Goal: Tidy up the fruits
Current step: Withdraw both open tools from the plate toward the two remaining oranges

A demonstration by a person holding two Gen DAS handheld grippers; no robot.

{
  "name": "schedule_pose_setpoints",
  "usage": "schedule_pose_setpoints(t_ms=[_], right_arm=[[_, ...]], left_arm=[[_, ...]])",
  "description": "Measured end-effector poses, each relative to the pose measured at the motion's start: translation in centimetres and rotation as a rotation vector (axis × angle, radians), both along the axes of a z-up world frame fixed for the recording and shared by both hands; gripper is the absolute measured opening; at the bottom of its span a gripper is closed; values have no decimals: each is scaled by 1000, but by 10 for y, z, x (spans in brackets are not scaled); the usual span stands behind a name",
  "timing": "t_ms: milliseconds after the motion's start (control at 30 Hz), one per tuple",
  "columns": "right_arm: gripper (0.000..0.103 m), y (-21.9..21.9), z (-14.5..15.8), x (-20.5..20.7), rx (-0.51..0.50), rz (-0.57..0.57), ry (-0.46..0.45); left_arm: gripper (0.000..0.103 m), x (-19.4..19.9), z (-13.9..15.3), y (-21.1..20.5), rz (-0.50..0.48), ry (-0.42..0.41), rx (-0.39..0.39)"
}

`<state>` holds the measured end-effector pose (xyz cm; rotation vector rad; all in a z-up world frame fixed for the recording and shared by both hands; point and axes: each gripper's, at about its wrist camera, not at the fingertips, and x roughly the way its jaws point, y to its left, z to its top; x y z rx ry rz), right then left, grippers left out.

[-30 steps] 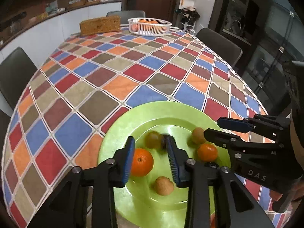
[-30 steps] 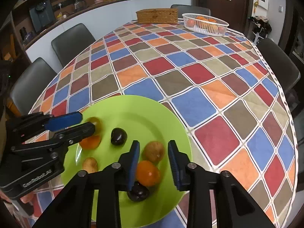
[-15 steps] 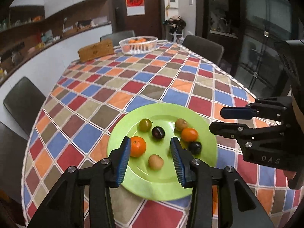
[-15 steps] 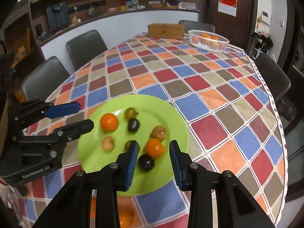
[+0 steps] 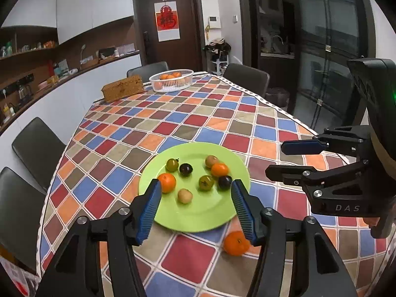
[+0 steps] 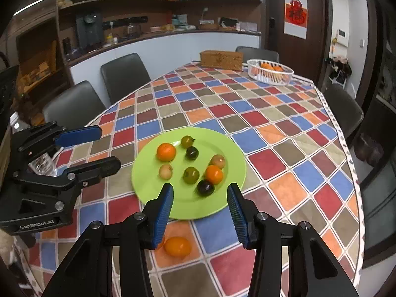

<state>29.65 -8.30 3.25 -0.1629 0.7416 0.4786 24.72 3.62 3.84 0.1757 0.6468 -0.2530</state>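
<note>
Table [image 5: 222, 113] with checked cloth, dark chairs around it; far end has a white basket [image 5: 172, 80] of oranges beside a wicker box [image 5: 123, 91]

Green plate [image 5: 198, 212] near the front edge carries eight fruits, spaced apart: two oranges, two green, two dark plums, two tan ones. One loose orange [image 5: 236, 243] sits on the cloth just off the plate's near rim, right by the left gripper's right finger

Left gripper [image 5: 195, 206]: jaws opening, moderately wide, nothing between the pads, hanging above the plate's near side. Right gripper [image 6: 199, 209]: jaws opening too, narrower gap, also empty, over the plate's near rim; dark plum [image 6: 205, 188] is closest ahead of it

Risks, my read:
- loose orange is round on a flat cloth near the table edge; a finger clip on the way down could roll it off
- fruits on the plate are small and smooth, an off-centre pinch may squirt one into its neighbours
- both grippers work the same plate, so they could collide if both go in together
</note>
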Motion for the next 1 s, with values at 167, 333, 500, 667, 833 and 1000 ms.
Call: schedule_pose_setpoints(t_ms=[167,333,500,667,833,1000], right_arm=[[47,-1,1,-22,-17,27,-41],[53,-1,-7,-41,-56,57,-72],[53,-1,-21,-53,-89,108,-80],[52,1,-37,-53,-122,151,-50],[52,4,-52,-46,-159,191,-10],[52,10,-66,-38,-196,242,32]], left_arm=[[61,-19,-6,-4,-18,-21,9],[63,-39,-16,-11,-61,-68,40],[64,-50,-30,-18,-102,-95,60],[63,-48,-43,-24,-142,-67,81],[63,-40,-59,-27,-185,-23,90],[63,-31,-75,-29,-224,34,95]])
